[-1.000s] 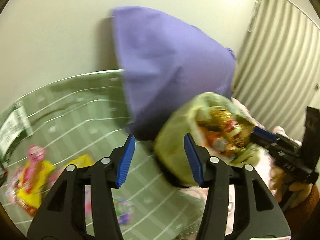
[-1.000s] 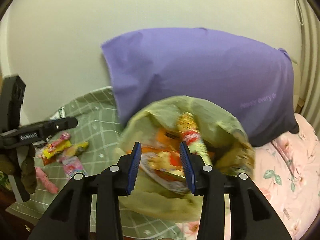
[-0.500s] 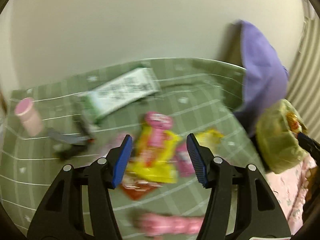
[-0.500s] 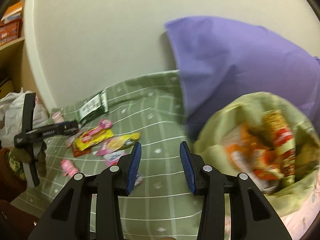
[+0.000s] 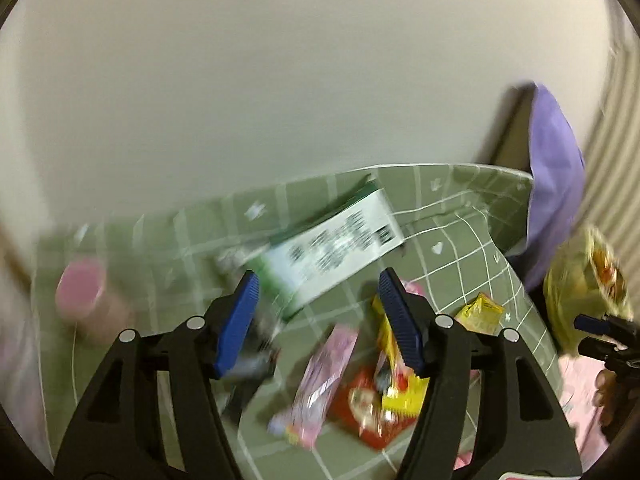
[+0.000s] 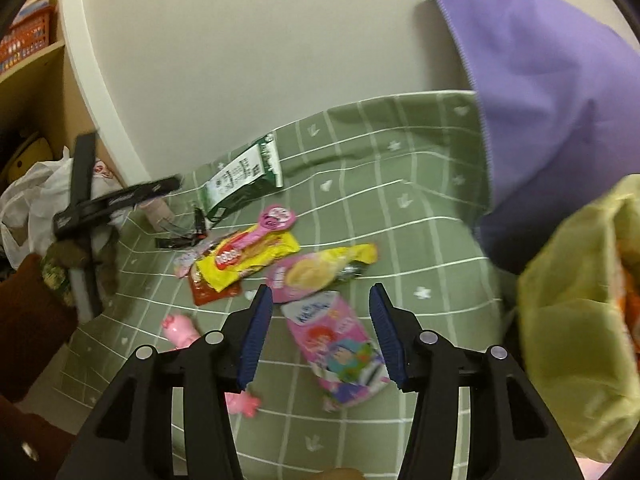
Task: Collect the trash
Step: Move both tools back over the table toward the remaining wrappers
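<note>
Several snack wrappers lie on a green checked bedspread (image 6: 400, 184). In the right wrist view my right gripper (image 6: 320, 332) is open and empty, just above a pink cartoon packet (image 6: 336, 340). Beyond it lie a yellow wrapper (image 6: 248, 258), a pink-yellow packet (image 6: 320, 270) and a green-white packet (image 6: 244, 170). A yellow-green trash bag (image 6: 580, 316) with wrappers inside sits at the right. In the left wrist view my left gripper (image 5: 318, 322) is open and empty above the green-white packet (image 5: 336, 244), a pink wrapper (image 5: 320, 376) and a yellow wrapper (image 5: 396, 376).
A purple pillow (image 6: 552, 92) leans on the wall behind the trash bag. A pink-capped bottle (image 5: 86, 304) stands at the left. A pink pig toy (image 6: 180, 326) lies near the bed's front edge. A shelf (image 6: 28, 52) and white plastic bag (image 6: 28, 196) are at the far left.
Both grippers swung left, away from the trash bag and toward the scattered wrappers. The left view is blurred by motion. Both stay open and empty.
</note>
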Demonstrator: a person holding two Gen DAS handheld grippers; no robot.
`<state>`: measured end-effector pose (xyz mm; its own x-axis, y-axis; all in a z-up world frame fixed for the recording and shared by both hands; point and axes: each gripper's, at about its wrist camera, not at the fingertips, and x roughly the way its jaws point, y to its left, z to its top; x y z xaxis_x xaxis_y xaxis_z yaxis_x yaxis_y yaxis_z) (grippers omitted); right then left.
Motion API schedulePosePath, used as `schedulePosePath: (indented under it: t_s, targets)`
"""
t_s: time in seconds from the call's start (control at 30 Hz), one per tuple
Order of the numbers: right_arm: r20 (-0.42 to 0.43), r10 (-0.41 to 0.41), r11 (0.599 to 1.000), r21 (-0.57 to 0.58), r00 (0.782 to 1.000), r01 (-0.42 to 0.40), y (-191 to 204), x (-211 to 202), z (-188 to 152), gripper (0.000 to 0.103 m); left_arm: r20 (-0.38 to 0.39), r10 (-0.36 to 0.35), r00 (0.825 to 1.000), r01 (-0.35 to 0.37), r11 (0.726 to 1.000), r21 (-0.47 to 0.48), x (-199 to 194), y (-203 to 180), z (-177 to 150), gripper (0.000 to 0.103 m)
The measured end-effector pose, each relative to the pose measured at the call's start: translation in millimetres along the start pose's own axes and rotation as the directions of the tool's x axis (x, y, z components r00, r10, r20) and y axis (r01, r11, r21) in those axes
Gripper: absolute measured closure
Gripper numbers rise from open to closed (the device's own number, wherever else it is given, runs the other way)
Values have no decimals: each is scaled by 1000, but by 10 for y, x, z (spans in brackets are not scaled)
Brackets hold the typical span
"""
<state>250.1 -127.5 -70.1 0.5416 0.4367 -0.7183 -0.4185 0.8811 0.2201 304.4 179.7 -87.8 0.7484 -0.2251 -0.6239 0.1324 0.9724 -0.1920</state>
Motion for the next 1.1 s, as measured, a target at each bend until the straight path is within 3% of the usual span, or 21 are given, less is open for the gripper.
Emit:
schedulePosePath:
  t_s: [0.1, 0.2, 0.37, 0.43, 0.5, 0.57, 0.67, 0.77, 0.87, 0.97, 1.03, 1.1]
  targets:
    - [-9, -19, 1000, -25, 1000, 18, 31, 44, -21, 56, -29, -16, 999, 22, 977, 210, 274, -261, 185, 43]
    - [-20, -23, 999, 21, 1000, 24, -102, 0, -116, 55, -84, 20, 996, 16, 917, 399, 584, -444, 292, 43]
    - [-31, -48, 991, 121, 998, 51, -356, -112, -306, 55, -187, 55, 981, 49, 860, 508, 957, -514, 308, 36]
    - [-36, -66, 987, 142, 997, 70, -410, -151, -376, 55, -211, 71, 975, 50, 852, 520, 1060, -543, 316, 36]
    - [-41, -83, 986, 142, 996, 88, -425, -175, -418, 55, -230, 101, 968, 33, 857, 514, 1163, -566, 361, 36]
    - [-41, -90, 986, 134, 995, 95, -416, -211, -452, 55, -243, 105, 964, 24, 880, 474, 1201, -569, 435, 38]
    - [-39, -93, 988, 120, 995, 97, -396, -248, -484, 55, -229, 92, 969, 4, 922, 388, 1106, -533, 541, 68]
    - [-25, -89, 990, 111, 996, 91, -393, -267, -471, 55, -193, 74, 978, -15, 957, 290, 880, -471, 618, 81]
    - [-14, -61, 993, 97, 998, 62, -376, -246, -435, 55, -165, 14, 986, 25, 972, 234, 613, -422, 619, 81]
    - [-8, -23, 997, 72, 1000, 23, -314, -209, -380, 55, -146, 18, 989, 19, 968, 249, 417, -363, 550, 58]
    - [10, 6, 999, 54, 1000, -7, -236, -195, -327, 55, -132, 59, 990, -28, 974, 224, 336, -209, 499, 56]
    - [22, 33, 999, 31, 999, -34, -146, -160, -253, 55, -101, 123, 987, -110, 986, 126, 242, 74, 409, 51]
